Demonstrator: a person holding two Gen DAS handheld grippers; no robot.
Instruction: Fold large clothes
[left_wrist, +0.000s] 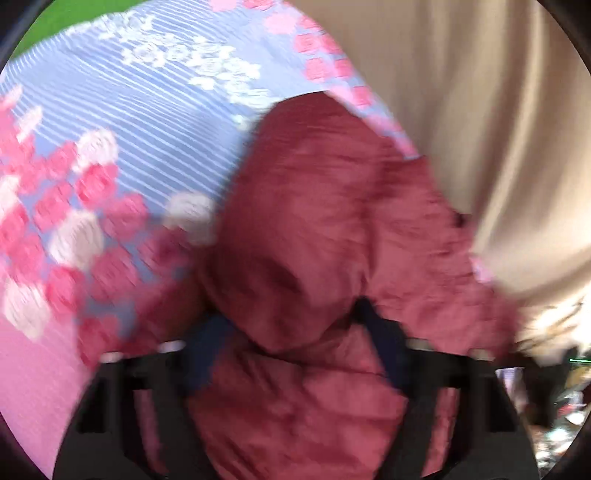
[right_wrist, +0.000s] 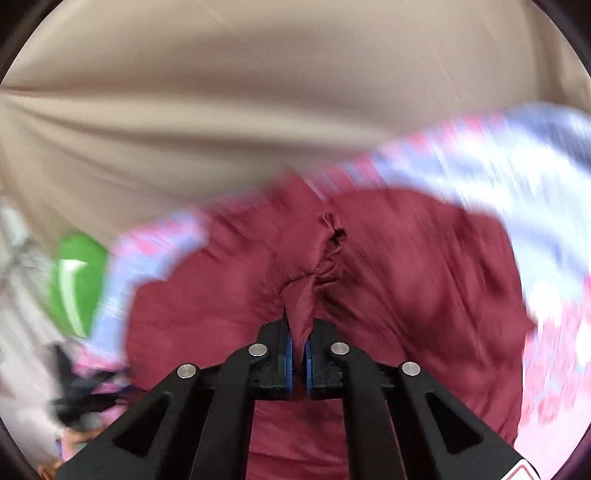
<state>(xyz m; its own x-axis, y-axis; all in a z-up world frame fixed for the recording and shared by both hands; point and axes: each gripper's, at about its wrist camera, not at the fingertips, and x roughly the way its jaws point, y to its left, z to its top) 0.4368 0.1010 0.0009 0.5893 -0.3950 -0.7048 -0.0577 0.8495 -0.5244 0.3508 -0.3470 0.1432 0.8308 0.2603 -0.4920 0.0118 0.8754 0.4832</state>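
Note:
A large maroon garment (left_wrist: 314, 184) lies crumpled on a bedsheet with blue stripes and pink flowers (left_wrist: 129, 129). In the left wrist view a thick bunch of it fills the gap between the dark blue fingers (left_wrist: 380, 343), and my left gripper (left_wrist: 291, 321) is shut on that bunch. In the right wrist view my right gripper (right_wrist: 299, 332) is shut on a thin twisted pinch of the same maroon garment (right_wrist: 406, 258), which rises in a ridge from the pads. The picture is blurred in both views.
A beige cloth (right_wrist: 258, 92) hangs in folds behind the bed, also on the right in the left wrist view (left_wrist: 480, 110). A green object (right_wrist: 79, 280) sits at the left past the flowered sheet (right_wrist: 517, 166). Dark clutter (right_wrist: 74, 387) lies low at the left.

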